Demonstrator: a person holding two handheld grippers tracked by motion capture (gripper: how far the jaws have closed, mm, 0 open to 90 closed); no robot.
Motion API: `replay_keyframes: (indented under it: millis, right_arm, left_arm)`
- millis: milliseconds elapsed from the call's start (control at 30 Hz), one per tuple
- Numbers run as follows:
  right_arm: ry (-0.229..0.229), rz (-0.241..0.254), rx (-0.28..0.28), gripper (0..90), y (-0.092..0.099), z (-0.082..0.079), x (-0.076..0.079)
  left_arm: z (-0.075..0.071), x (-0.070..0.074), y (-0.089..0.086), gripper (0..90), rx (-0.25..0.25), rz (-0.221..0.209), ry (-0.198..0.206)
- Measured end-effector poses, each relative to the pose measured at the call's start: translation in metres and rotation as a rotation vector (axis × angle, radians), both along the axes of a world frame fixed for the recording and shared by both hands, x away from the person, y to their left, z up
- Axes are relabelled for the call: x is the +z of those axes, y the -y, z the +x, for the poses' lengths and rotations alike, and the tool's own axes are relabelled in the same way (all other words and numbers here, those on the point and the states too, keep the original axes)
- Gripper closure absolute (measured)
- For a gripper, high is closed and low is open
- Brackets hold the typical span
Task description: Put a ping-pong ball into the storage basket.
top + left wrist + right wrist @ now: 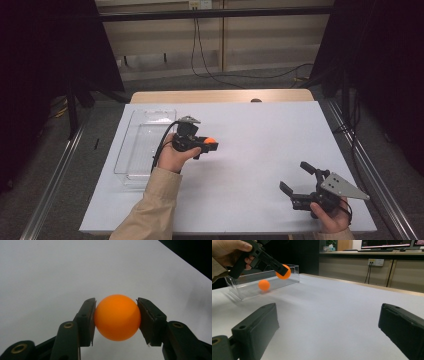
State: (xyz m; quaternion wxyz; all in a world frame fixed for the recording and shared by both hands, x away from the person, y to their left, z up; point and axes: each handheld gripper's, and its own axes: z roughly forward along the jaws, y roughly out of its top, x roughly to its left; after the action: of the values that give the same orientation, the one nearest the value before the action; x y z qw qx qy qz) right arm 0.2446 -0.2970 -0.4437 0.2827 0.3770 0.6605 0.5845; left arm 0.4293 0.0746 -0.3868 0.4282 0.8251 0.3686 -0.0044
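Observation:
My left gripper [210, 143] hangs above the white table [260, 150], just right of a clear plastic tray [131, 150]. It is shut on an orange ball [211, 140]. In the left gripper view both black pads press the sides of the ball [117, 317]. In the right gripper view the held ball [284, 273] hangs by the tray's [247, 291] near wall. A second orange ball [264, 285] lies inside the tray. My right gripper [295, 176] rests low near the table's front right corner, open, with nothing between its fingers [254, 327].
The tray lies along the table's left side with its long edge running front to back. A wooden strip [220, 96] borders the table's far edge. Cables [210, 70] trail on the floor beyond it.

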Motion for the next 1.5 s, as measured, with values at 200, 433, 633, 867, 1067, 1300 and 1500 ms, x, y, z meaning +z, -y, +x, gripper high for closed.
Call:
replay_keyframes:
  millis: [200,433,633,867,1067,1300,1500]
  right_arm:
    - [-0.002,-0.001,0.002,2.1,0.0,0.0,0.0]
    - [0.0,0.0,0.001,2.1,0.0,0.0,0.0]
    - [0.0,0.0,0.001,2.1,0.0,0.0,0.0]
    - [-0.001,0.0,0.001,2.1,0.0,0.0,0.0]
    - [0.001,0.0,0.002,2.1,0.0,0.0,0.0]
    - [0.002,-0.001,0.002,2.1,0.0,0.0,0.0]
    - [0.003,-0.001,0.0,2.1,0.0,0.0,0.001]
  left_arm:
    - [0.001,0.002,-0.004,50.9,0.013,-0.006,-0.001]
    - [0.002,0.003,-0.008,50.9,0.019,-0.008,0.002]
    - [0.002,0.004,-0.01,50.9,0.024,-0.009,0.003]
    - [0.002,0.006,-0.013,50.9,0.028,-0.011,0.005]
    - [0.002,0.006,-0.014,50.9,0.028,-0.012,0.004]
    - [0.003,0.008,-0.017,50.9,0.037,-0.018,0.009]
    - [0.003,0.009,-0.02,50.9,0.036,-0.01,0.01]
